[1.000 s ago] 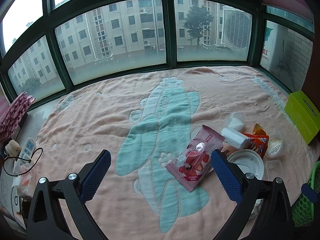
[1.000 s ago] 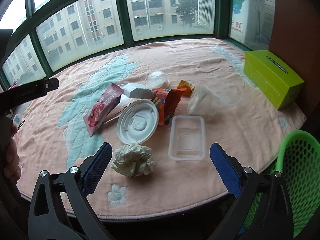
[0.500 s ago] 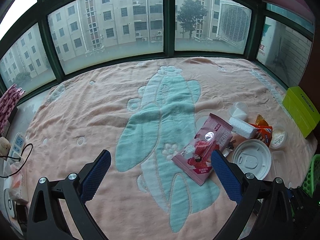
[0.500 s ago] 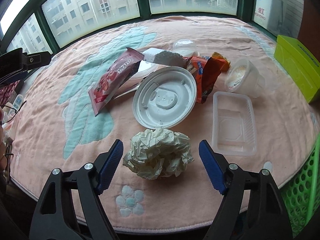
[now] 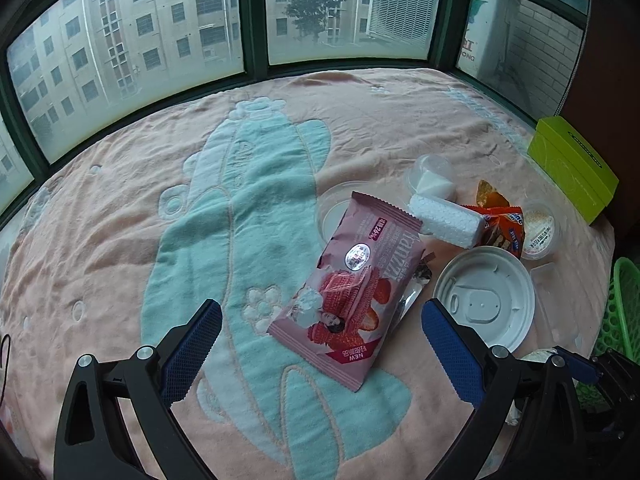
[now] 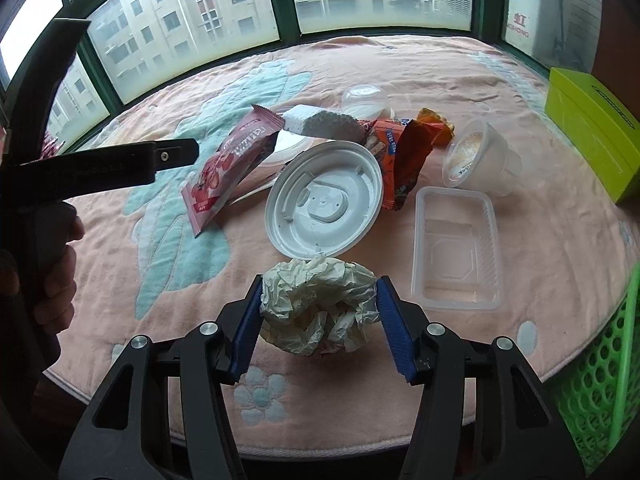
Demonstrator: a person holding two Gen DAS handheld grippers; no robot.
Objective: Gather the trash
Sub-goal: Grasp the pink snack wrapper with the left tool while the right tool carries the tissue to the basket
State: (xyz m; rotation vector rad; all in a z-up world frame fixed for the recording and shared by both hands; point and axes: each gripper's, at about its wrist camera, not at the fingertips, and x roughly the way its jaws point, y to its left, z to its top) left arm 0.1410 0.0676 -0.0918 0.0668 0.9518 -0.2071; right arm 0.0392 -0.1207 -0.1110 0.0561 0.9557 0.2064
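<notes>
Pink snack wrapper (image 5: 352, 284) reading "NEW" and "Franzzi", upside down, with "26%" near its top

- The green basket (image 6: 600, 380) is cut off by the right edge in both views, its floor and contents unseen.
- A clear round lid (image 5: 334, 210) lies half hidden under the pink snack packet (image 5: 356, 288).
- The orange wrapper (image 5: 500, 228) is partly covered by the white foam block (image 5: 444, 220).
- The underside of the crumpled paper ball (image 6: 318, 304), between the closing right tongs (image 6: 318, 320), stays out of sight.
- The left tongs (image 5: 320, 356) show only as a side-on black bar in the right wrist view.
- Small print on the yellow-green box (image 6: 592, 128) is unreadable.
</notes>
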